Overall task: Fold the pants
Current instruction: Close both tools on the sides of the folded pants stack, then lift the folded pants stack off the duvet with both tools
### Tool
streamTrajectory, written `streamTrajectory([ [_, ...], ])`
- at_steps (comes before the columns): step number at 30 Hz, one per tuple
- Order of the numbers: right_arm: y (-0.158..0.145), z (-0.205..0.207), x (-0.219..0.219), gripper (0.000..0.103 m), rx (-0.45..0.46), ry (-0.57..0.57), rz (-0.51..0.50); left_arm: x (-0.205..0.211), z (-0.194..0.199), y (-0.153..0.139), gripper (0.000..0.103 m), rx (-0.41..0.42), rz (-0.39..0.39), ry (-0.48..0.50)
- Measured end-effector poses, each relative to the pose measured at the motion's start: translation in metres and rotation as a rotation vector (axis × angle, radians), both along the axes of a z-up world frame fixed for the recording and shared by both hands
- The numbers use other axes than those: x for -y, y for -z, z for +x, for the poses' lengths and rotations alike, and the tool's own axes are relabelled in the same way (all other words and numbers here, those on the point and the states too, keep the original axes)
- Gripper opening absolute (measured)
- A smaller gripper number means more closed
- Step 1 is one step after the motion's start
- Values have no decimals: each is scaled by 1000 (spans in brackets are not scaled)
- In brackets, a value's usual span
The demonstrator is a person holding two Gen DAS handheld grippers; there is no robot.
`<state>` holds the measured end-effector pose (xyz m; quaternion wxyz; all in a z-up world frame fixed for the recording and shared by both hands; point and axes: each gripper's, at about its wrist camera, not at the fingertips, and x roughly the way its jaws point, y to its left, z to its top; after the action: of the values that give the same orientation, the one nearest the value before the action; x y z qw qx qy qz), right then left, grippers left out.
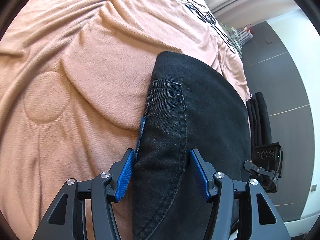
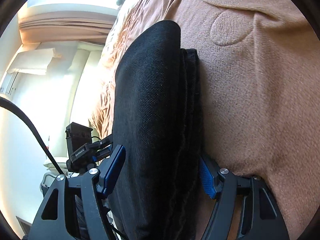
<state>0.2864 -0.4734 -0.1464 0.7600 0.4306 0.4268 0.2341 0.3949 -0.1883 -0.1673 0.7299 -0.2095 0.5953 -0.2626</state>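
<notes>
The black denim pants (image 1: 192,104) lie folded in a thick bundle on the pink blanket (image 1: 80,70). My left gripper (image 1: 161,156) straddles one end of the bundle, its blue pads (image 1: 124,178) on either side and pressing the cloth. In the right wrist view the pants (image 2: 152,100) fill the gap of my right gripper (image 2: 162,160), whose blue pads (image 2: 207,177) squeeze the stacked layers. Each gripper shows in the other's view, at the bundle's far side (image 1: 266,164) (image 2: 84,146).
The blanket covers a bed (image 2: 260,100) with wrinkles and embossed circles. The bed edge drops to a dark tiled floor (image 1: 280,84) on the right of the left wrist view. White walls and curtains (image 2: 60,26) stand beyond the bed.
</notes>
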Motion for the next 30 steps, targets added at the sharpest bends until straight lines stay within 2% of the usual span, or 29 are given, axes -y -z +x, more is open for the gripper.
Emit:
streamTrajectory([
  [7,-4,-10,-13,68,14,-90,-33,-5,-6,5,59,-20,-27,28],
  [11,-5,-9,-13,66,13,-69,-34,-7,-10,7,58,-21,-44,33],
  [14,-6,-7,-15,39,29,-58,-32,-10,-14,4,51,-2,-29,30],
  [17,-15,-14,-15,30,72,-56,-52,-15,-19,-4,43,23,-39,28],
  [21,-29,-23,-24,28,114,-56,-86,-19,-25,-14,38,47,-49,29],
  [30,-56,-32,-52,27,172,-67,-118,-37,-41,-40,36,109,-66,12],
])
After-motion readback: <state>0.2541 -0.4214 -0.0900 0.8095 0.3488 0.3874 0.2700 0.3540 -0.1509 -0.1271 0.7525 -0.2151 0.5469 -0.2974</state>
